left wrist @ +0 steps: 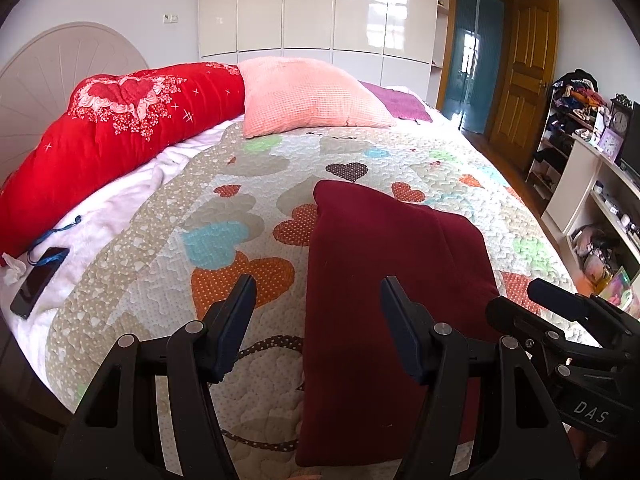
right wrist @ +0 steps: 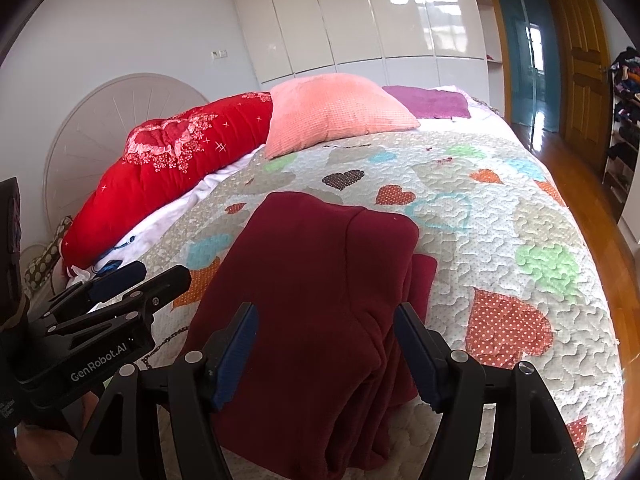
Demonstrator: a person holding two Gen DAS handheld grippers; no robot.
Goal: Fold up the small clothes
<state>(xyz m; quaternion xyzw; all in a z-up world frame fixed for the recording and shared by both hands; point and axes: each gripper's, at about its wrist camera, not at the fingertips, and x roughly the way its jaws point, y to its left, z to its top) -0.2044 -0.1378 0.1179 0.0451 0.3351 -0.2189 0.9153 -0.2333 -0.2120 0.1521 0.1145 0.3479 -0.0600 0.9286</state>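
Note:
A dark maroon garment (left wrist: 384, 280) lies folded into a long rectangle on the heart-patterned quilt (left wrist: 224, 216). In the right wrist view the same garment (right wrist: 320, 280) shows stacked folded edges along its right side. My left gripper (left wrist: 318, 288) hovers open above the garment's left edge, nothing between its fingers. My right gripper (right wrist: 326, 316) hovers open over the garment's near end, its pads apart from the cloth. Each gripper shows in the other's view: the right one (left wrist: 560, 300) at the right edge, the left one (right wrist: 152, 276) at the lower left.
A red quilted bolster (left wrist: 120, 128) and a pink pillow (left wrist: 308, 96) lie at the head of the bed, with a purple cloth (left wrist: 396, 104) behind. A black phone (left wrist: 38, 280) rests on the white sheet at left. Cluttered shelves (left wrist: 592, 184) stand at right beside a wooden door (right wrist: 584, 60).

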